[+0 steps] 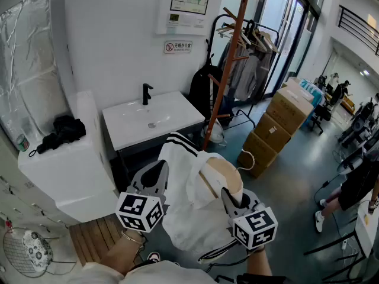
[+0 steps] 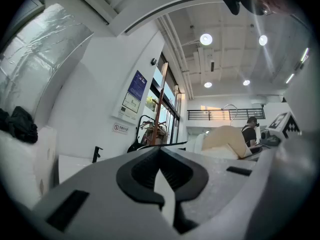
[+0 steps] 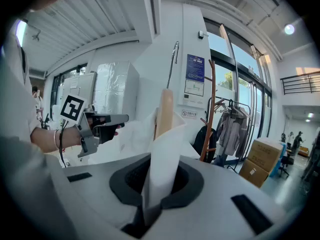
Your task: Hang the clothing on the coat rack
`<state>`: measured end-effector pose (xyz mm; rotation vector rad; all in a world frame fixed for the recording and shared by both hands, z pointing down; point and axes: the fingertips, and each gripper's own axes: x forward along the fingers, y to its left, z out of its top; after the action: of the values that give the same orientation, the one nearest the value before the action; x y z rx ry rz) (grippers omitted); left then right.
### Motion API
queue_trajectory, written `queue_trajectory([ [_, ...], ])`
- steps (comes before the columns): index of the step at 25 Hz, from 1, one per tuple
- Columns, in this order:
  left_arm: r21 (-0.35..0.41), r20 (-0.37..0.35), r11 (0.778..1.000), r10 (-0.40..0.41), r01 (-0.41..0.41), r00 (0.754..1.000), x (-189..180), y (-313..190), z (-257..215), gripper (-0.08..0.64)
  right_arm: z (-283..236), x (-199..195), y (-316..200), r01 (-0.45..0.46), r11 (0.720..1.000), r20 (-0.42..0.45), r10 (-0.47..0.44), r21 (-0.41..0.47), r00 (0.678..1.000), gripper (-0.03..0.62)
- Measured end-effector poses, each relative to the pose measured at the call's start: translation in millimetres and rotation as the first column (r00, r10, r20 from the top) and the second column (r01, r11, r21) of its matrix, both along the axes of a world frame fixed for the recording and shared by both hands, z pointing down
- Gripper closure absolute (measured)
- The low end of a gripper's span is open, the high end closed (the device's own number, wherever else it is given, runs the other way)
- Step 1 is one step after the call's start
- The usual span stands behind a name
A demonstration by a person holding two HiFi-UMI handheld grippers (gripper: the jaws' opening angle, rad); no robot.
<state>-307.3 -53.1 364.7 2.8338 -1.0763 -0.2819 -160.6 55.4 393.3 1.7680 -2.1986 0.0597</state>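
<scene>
The jaws of the right gripper (image 1: 228,197) are clamped on a fold of a white jacket (image 1: 189,215), and the jaws of the left gripper (image 1: 159,171) are drawn together on a thin sliver of the same cloth. The jacket, trimmed with black stripes, is draped on a wooden hanger (image 1: 222,173) and held in the air between the two grippers. Only cloth is seen to be pinched. The hanger itself is not gripped, so it could be tipped out of the shoulders if the grippers are moved unevenly. The hanger's metal hook (image 3: 173,59) would have to be steered onto a peg indirectly, so the peg could be missed. The brown wooden coat rack (image 1: 228,70) stands well apart, beyond a white sink (image 1: 151,120) and near stacked cardboard boxes (image 1: 278,123). Trailing cloth could be caught on the sink's edge.
</scene>
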Motion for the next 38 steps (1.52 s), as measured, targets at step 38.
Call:
queue_trajectory([
  [38,-0.051,0.027,0.998,0.037,-0.035,0.999,57.5,-69.5,26.7,0.555,11.1,101.1,-52.4,-0.119,0.991,-0.026,0.118,-0.056,0.993,0.555],
])
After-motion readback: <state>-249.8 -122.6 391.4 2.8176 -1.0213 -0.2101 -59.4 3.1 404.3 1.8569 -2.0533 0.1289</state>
